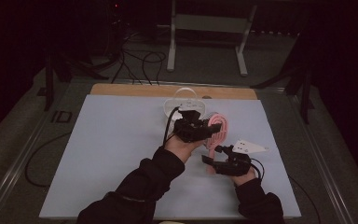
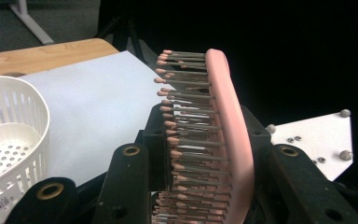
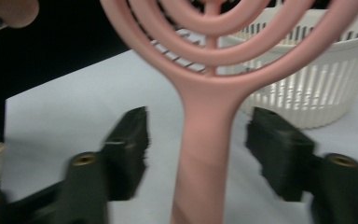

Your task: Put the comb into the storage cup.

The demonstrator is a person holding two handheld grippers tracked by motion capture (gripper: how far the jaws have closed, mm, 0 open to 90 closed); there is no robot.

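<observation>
Above the worktop (image 1: 112, 140), left hand-held gripper (image 2: 205, 158) pinches the pink hairbrush (image 2: 228, 140) by its head; right hand-held gripper (image 3: 200, 154) spread around the handle, not touching. Left should keep its clamp while moving toward the white basket (image 1: 182, 101).

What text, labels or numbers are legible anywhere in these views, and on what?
None can be read.
White slotted plastic basket: a small dark printed mark on its lower rim in the left gripper view, too small and blurred to read.
Pink plastic hairbrush: no print visible.
Pale blue table mat: blank.
</observation>
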